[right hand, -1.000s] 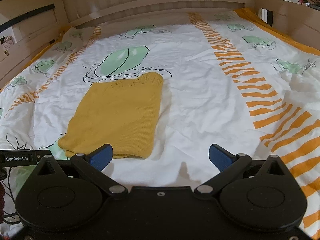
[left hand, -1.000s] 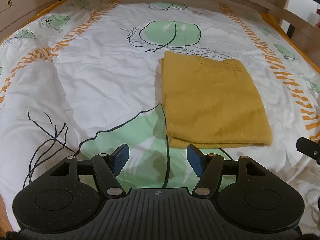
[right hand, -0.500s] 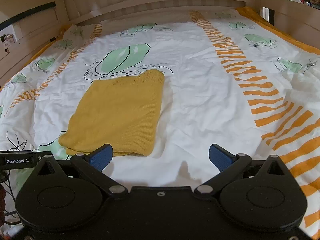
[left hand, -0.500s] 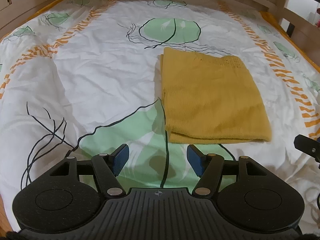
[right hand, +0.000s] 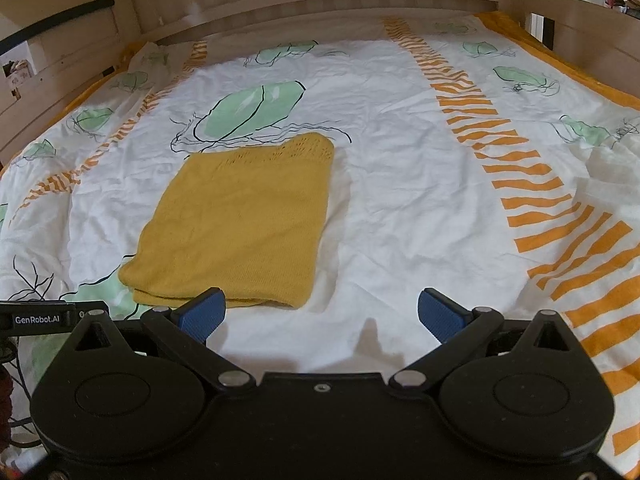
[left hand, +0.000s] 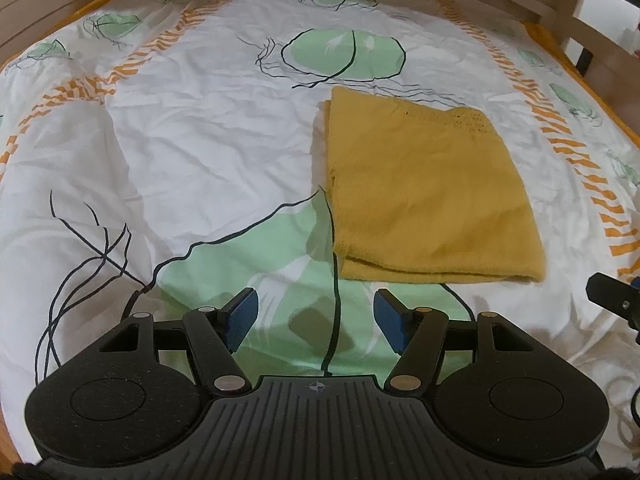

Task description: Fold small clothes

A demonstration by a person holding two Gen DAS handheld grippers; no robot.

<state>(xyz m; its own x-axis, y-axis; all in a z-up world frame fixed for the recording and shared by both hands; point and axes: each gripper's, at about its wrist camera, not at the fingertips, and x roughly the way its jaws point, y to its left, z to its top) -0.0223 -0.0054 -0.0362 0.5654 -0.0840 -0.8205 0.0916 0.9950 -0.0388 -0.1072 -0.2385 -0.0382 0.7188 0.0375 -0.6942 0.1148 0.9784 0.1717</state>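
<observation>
A mustard-yellow knitted garment point(left hand: 428, 192) point(right hand: 240, 224) lies folded into a flat rectangle on the bed, its layered edges facing me. My left gripper point(left hand: 314, 320) hovers just in front of its near left corner, open, with only the sheet between the blue pads. My right gripper point(right hand: 320, 314) stands wide open in front of the garment's near right corner, holding nothing; its left pad point(right hand: 202, 314) sits just before the folded edge. A black part of the right gripper point(left hand: 614, 300) shows at the right edge of the left wrist view.
The bed is covered by a wrinkled white sheet point(left hand: 192, 152) point(right hand: 400, 200) with green leaf prints and orange stripes. A wooden bed frame point(right hand: 320, 8) rises at the far end and along both sides. The left gripper's labelled body point(right hand: 38, 318) shows at the left of the right wrist view.
The view drifts slightly, so the garment sits a little higher in both pictures. Both grippers stay open and the garment lies unchanged.
</observation>
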